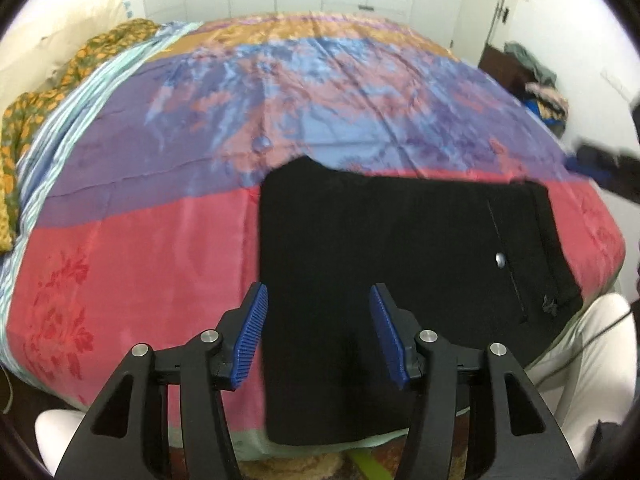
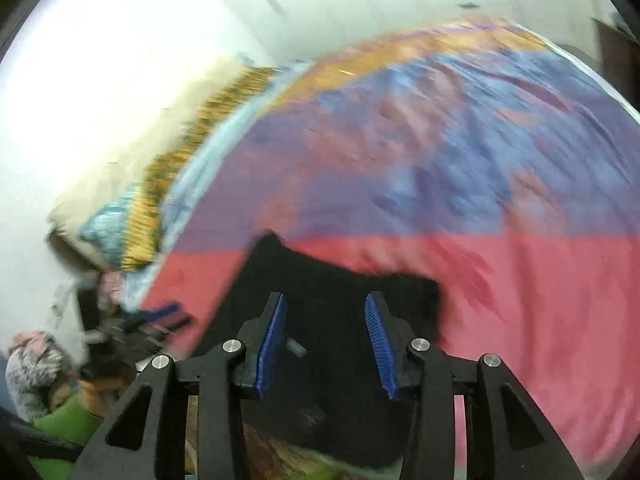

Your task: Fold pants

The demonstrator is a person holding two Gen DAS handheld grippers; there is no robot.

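The black folded fabric pants point(image 1: 400, 264) lie flat on the near edge of the bed, on the red band of a multicoloured satin bedspread point(image 1: 132, 256). The bundle forms a compact rectangle. Its near edge overhangs the bed edge slightly. A silver snap button point(image 1: 500, 258) and a pocket seam mark the right-hand part, so the waistband end appears to lie to the right, and the long axis runs left to right across the near edge.

The left gripper point(image 1: 318, 334) hovers above the near left portion of the pants. Its blue ribbed fingers point(image 1: 252, 336) stand apart and hold nothing. The left edge of the bundle lies directly ahead of the left finger.

The right gripper point(image 2: 326, 344) views the same bundle from the right side; this view is motion-blurred. Its fingers stand apart and hold nothing. The pants point(image 2: 340, 288) lie directly ahead and beneath them.

Judgement: the fold appears largely complete. Both grippers are about equally near the garment; any remaining fold would bring one short end over the other along the left-right axis.
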